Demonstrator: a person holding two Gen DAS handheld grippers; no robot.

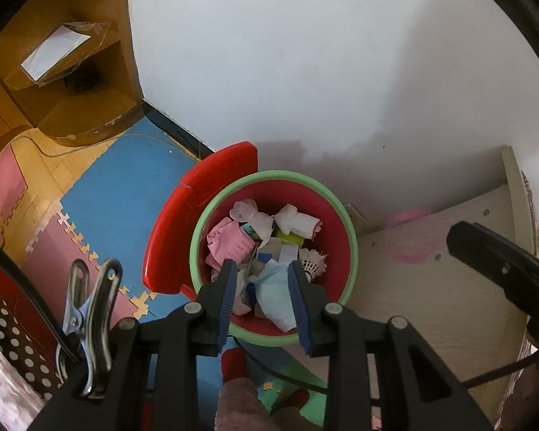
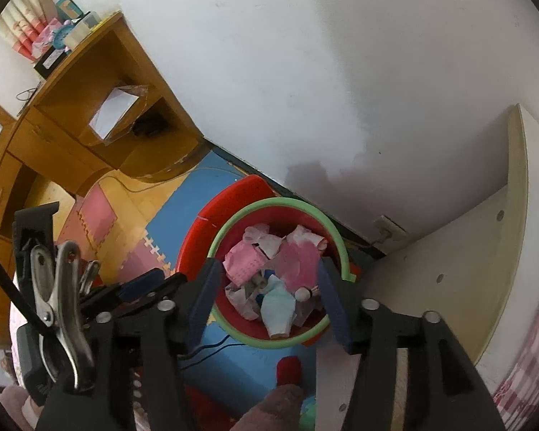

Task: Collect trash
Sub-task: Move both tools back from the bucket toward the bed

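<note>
A red bin with a green rim (image 1: 345, 215) (image 2: 276, 201) stands on the floor against the wall, filled with crumpled tissues, pink paper (image 1: 230, 244), a light-blue face mask (image 1: 275, 296) (image 2: 277, 305) and a shuttlecock (image 1: 314, 262). My left gripper (image 1: 262, 280) points down over the bin's near side, jaws apart, with nothing pressed between the blue pads. My right gripper (image 2: 267, 287) hangs over the bin with its jaws wide. A blurred pink piece (image 2: 302, 260) shows between its fingers, clear of both pads. The right gripper's black body (image 1: 492, 269) shows at the right in the left wrist view.
A red plastic piece (image 1: 197, 208) leans behind the bin. A pale board (image 1: 431, 269) stands right of the bin, a wooden desk (image 2: 90, 136) to the left. Coloured foam mats (image 1: 125, 186) cover the floor. A black cable (image 2: 212, 346) runs below the bin.
</note>
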